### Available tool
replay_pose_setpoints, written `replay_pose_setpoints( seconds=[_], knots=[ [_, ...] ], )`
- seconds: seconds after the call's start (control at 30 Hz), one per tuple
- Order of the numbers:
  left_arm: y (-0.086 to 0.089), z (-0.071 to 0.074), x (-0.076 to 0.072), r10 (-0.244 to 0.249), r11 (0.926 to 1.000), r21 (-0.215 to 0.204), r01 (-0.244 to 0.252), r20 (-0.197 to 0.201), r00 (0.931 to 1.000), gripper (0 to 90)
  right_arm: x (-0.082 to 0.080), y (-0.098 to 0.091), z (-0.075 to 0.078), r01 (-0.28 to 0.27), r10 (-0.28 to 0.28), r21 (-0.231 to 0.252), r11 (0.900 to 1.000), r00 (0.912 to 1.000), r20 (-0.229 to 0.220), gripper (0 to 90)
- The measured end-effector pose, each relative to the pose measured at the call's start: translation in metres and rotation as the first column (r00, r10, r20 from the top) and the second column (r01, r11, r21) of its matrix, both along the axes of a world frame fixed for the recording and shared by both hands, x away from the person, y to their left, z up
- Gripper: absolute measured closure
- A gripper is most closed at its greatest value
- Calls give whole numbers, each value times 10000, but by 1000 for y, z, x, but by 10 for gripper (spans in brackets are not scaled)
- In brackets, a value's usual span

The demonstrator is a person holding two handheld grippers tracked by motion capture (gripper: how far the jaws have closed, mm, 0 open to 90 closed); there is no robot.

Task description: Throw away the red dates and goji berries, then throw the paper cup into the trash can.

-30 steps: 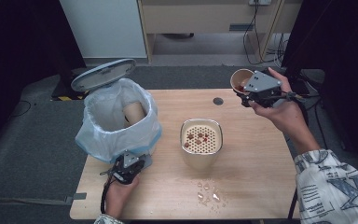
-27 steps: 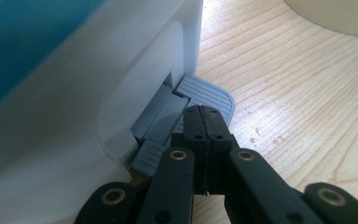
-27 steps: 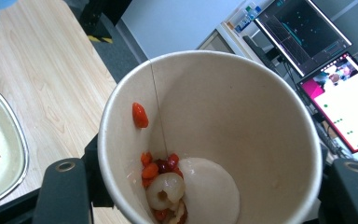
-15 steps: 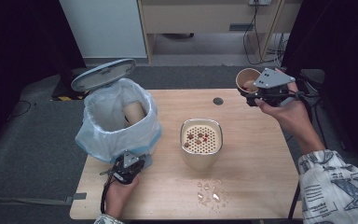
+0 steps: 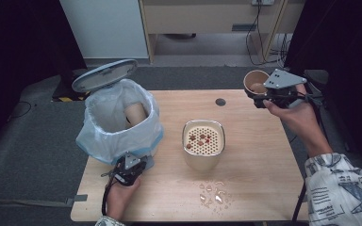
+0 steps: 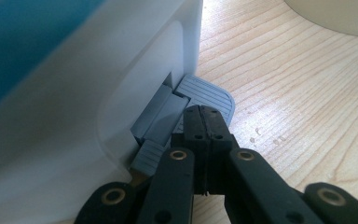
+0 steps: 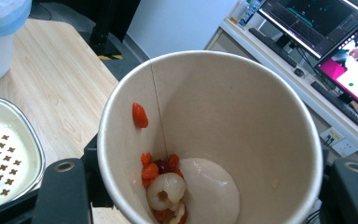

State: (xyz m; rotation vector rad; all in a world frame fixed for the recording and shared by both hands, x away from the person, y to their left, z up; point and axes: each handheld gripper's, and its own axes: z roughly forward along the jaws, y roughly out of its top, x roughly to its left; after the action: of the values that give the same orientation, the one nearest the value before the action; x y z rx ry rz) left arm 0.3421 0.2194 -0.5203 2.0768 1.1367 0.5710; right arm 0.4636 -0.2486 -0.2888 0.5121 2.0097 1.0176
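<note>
A white pedal bin [image 5: 118, 127] with a clear liner stands at the table's left, its lid [image 5: 104, 74] raised and a paper cup [image 5: 135, 113] lying inside. My left gripper [image 5: 131, 168] is shut, its joined tips [image 6: 204, 114] pressing down on the bin's grey pedal [image 6: 207, 93]. Above the table's far right corner my right gripper [image 5: 258, 96] is shut on a brown paper cup [image 5: 256, 81]. Inside that cup [image 7: 242, 116] lie red berries and pale fruit pieces [image 7: 165, 186]; one berry sticks to the wall.
A cream container with a perforated strainer top [image 5: 203, 141] stands mid-table, red bits on it; its corner also appears in the right gripper view [image 7: 4, 149]. Spilled droplets [image 5: 213, 194] lie near the front edge. A dark round grommet [image 5: 220, 101] sits at the back.
My right gripper has carried the paper cup a little to the right, out past the table's right side. The left gripper has stayed on the pedal and the lid stays up.
</note>
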Motion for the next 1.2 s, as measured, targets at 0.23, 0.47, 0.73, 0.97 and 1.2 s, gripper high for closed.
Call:
replay_pose_setpoints(
  seconds=[0.23, 0.47, 0.73, 0.97, 1.2],
  knots=[
    [0, 0, 0, 6, 10000, -7, -6, -1, 10000, 895, 3, -10, -2, 28, -10, 528, 9986, 9994, -357, 306],
    [0, 0, 0, 1, 10000, -14, 0, 14, 10000, 894, 5, -9, -3, -145, 242, 1113, 9937, 9960, -859, 305],
    [0, 0, 0, -2, 10000, -12, 2, -6, 10000, 895, 8, 2, -2, -469, 676, 1477, 9879, 9881, -1384, 305],
    [0, 0, 0, 21, 10000, -47, -21, 6, 10000, 895, 11, 16, 5, -754, 1024, 1697, 9826, 9824, -1564, 304],
    [0, 0, 0, 7, 10000, -46, -7, 10, 10000, 894, 13, 27, 12, -936, 1290, 1963, 9761, 9758, -1763, 303]
  ],
)
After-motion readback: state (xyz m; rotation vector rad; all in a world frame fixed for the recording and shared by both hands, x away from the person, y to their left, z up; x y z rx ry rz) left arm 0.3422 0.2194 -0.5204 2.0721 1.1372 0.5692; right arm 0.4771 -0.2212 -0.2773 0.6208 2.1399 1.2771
